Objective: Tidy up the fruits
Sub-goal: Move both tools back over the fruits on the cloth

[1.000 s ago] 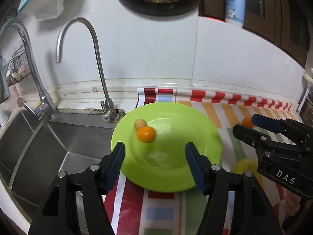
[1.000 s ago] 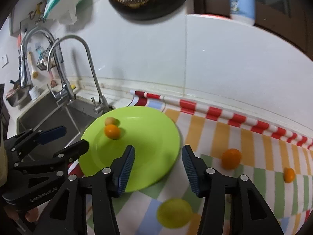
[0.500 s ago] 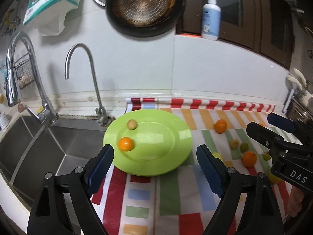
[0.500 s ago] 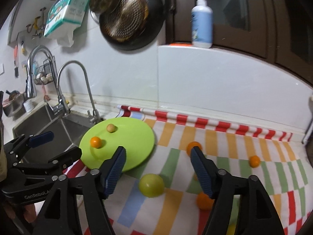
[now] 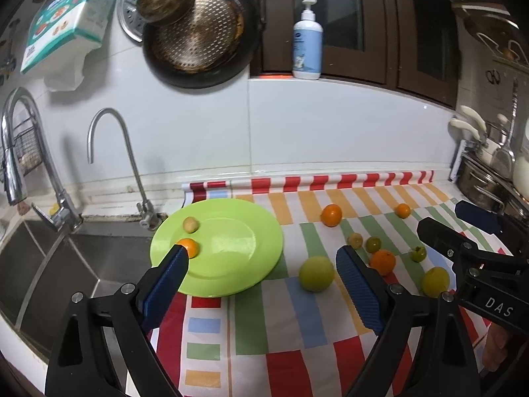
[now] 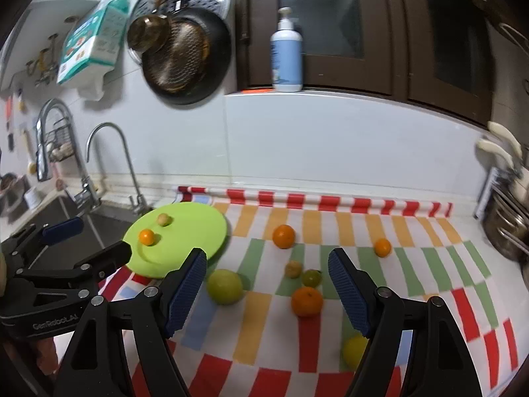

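A lime-green plate lies on a striped mat beside the sink. On it are a small orange fruit and a small tan fruit. Several fruits lie loose on the mat: a large green one, oranges, and small green and yellow ones. My left gripper is open and empty, held above the plate's near edge. My right gripper is open and empty above the loose fruits.
A steel sink with two taps lies left of the plate. A pan hangs on the wall. A soap bottle stands on the ledge. Pots stand at the far right.
Both grippers have pulled back and risen away from the plate, so more of the mat and loose fruits shows. Both jaws have opened wider. The orange fruit shifted slightly on the plate.
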The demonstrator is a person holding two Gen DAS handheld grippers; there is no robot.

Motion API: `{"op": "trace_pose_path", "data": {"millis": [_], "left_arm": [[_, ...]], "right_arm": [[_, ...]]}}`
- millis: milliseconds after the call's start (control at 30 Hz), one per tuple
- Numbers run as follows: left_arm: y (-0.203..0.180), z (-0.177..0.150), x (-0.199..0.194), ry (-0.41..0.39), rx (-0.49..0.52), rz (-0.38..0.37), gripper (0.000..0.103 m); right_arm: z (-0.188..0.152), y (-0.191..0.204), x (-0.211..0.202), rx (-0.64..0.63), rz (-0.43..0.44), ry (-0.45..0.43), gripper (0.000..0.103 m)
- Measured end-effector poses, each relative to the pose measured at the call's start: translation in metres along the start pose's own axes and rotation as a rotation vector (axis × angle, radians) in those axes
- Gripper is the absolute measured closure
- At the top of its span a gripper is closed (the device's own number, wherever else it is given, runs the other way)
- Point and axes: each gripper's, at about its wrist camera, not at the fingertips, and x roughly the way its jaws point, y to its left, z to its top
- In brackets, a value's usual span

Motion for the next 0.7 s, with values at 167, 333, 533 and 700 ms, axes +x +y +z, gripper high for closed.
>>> {"op": "trace_pose_path", "data": {"millis": [167,333,533,700], "left_arm": [[-0.005,0.002,0.000,-0.012,0.057,-0.060,0.011],[-0.010,0.001,0.001,-0.007,0.087,-0.109,0.011],[-0.020,-0.006,0.003,-0.008,0.092,-0.132,0.009],[-0.026,-0.012,0.012,0.015,0.091,-0.120,0.008]], "right_arm": [[-0.011,-0.006,-0.013,0.065,-0.083,-0.011,0.027],[-0.020,-0.012,-0.025,0.119,-0.172,-0.015,0.027],[-0.030,-0.020,-0.033,0.136,-0.208,0.001,0.027],[-0.038,-0.029,-0.032,0.151,-0.253,0.012,0.027]]}}
